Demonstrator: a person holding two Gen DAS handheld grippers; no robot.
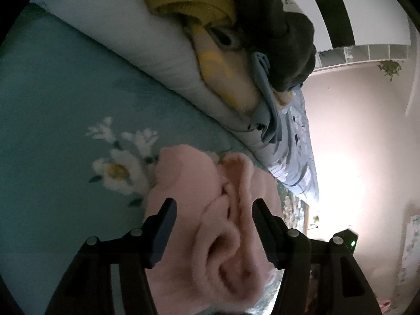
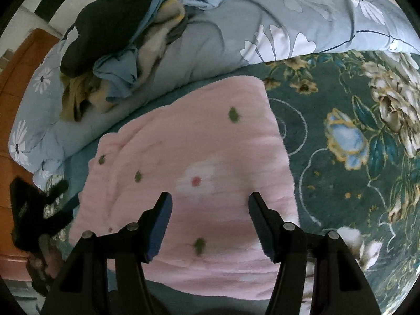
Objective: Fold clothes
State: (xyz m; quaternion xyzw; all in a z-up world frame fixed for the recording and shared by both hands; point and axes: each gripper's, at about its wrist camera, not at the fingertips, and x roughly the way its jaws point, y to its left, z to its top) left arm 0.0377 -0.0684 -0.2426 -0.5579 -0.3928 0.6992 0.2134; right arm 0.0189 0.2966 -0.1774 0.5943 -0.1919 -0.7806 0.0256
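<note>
Both jaws stand apart: the left hand-held gripper straddles bunched folds of the pink fleece garment, the right hand-held gripper hovers over it on the floral bed; clothes pile behind on the duvet.

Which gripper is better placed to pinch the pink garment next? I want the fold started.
Probably left: the left gripper has a bunched ridge of the pink garment between open jaws; the right gripper faces flat cloth.

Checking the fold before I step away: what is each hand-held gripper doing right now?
Left hand-held gripper: open, bunched pink fleece garment between its jaws, not clamped.
Right hand-held gripper: open, holding nothing.
</note>
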